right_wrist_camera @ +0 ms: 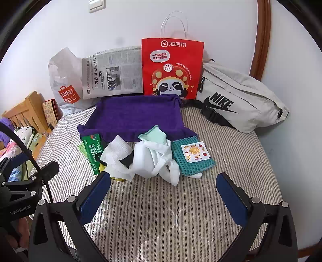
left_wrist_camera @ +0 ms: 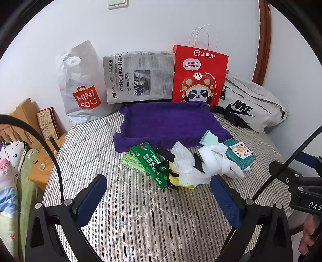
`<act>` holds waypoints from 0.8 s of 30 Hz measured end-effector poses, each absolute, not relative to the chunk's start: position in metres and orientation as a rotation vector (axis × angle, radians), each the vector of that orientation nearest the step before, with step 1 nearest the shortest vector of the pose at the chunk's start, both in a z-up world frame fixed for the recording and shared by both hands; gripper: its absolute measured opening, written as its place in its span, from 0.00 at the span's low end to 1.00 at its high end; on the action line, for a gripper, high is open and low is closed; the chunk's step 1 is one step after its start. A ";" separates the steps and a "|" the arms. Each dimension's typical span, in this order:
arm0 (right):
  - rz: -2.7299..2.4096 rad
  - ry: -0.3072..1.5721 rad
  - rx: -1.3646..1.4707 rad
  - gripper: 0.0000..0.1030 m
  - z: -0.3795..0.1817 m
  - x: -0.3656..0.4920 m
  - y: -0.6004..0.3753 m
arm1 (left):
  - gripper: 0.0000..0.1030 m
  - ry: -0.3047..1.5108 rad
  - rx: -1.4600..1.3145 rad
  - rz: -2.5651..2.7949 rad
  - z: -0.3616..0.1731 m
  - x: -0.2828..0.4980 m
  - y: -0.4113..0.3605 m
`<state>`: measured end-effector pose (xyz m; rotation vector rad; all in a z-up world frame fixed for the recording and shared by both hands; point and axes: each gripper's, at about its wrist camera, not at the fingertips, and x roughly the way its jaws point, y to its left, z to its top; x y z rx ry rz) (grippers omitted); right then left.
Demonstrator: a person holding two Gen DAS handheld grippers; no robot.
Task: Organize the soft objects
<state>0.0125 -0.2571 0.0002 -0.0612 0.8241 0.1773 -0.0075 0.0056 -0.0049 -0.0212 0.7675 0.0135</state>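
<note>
I hover both grippers, left gripper [left_wrist_camera: 159, 201] and right gripper [right_wrist_camera: 164, 199], fingers wide open and empty, eyeing the limp, feather-light white cloth [right_wrist_camera: 155, 159] — pinch its bunched middle.

A bedroom in a home.
A striped quilted bed cover [left_wrist_camera: 140, 211] fills the middle of the frame; a wooden headboard [left_wrist_camera: 22, 116] and patterned bedding [left_wrist_camera: 10, 171] sit at the left edge, a light switch [left_wrist_camera: 117, 4] on the white wall at top, shopping bags [left_wrist_camera: 199, 76] along the wall.
</note>
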 end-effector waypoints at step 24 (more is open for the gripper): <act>0.173 0.818 -0.062 1.00 0.001 0.008 -0.258 | 1.00 0.777 -0.026 0.017 -0.004 -0.009 0.005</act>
